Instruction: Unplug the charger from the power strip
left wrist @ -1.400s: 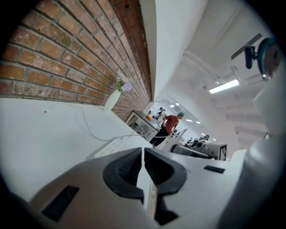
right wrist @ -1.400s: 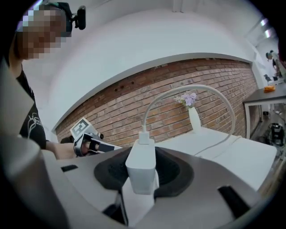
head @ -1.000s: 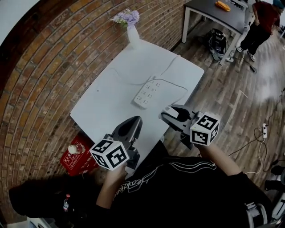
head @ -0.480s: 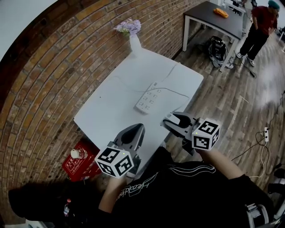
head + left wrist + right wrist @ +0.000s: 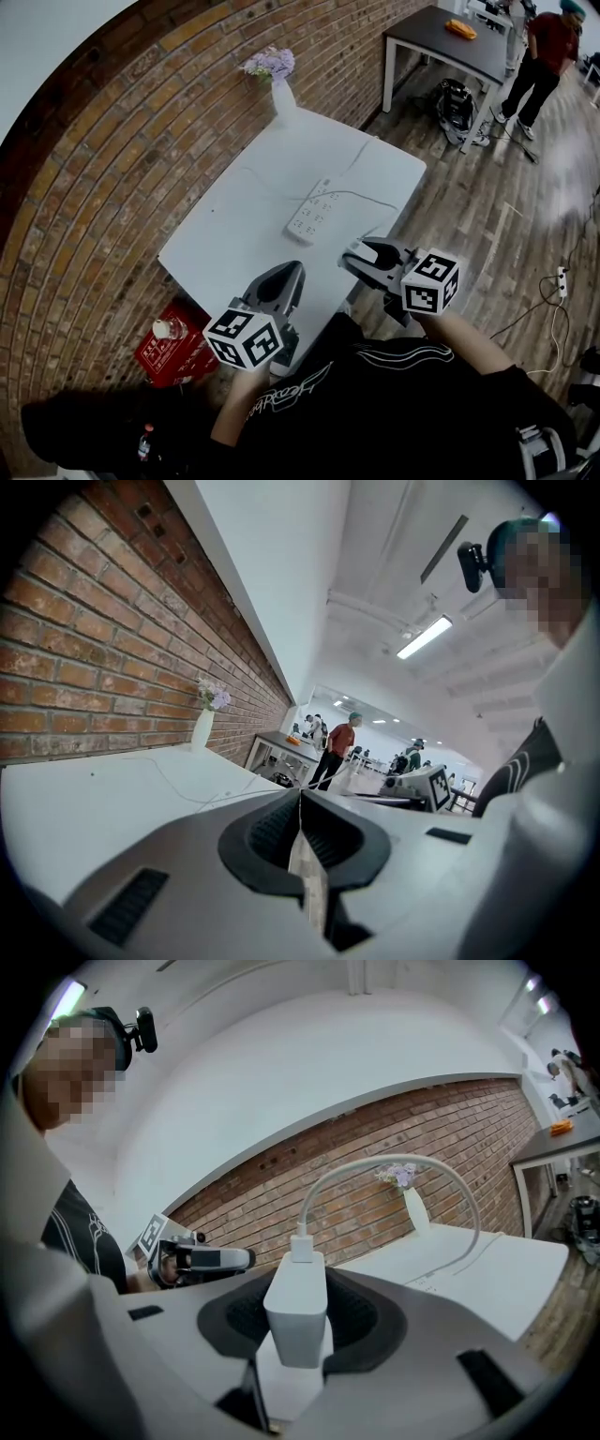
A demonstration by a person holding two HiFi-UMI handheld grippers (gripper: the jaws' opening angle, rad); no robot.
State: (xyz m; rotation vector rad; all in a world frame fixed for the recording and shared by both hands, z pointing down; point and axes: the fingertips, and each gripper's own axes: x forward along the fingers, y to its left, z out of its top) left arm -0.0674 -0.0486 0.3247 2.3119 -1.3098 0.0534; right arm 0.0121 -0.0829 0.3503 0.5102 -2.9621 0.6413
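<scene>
My right hand-held gripper (image 5: 362, 255) pinches the white rectangular plastic charger (image 5: 297, 1321); my left hand-held gripper (image 5: 301, 829) is pressed together, empty.

1. The table (image 5: 234, 246), power strip (image 5: 314, 211), charger (image 5: 296, 1309) and its cable (image 5: 303, 1208) are all white.
2. The wall (image 5: 112, 159) is red-brown brick with pale mortar lines.
3. The vase (image 5: 283, 97) is white and its flowers (image 5: 268, 63) are lilac.
4. The left gripper (image 5: 291, 271) and right gripper (image 5: 351, 256) are grey with black pads. Each one's cube bears black-and-white square markers.
5. The floor (image 5: 487, 206) is grey-brown wood planks.
6. The box (image 5: 173, 345) is red.
</scene>
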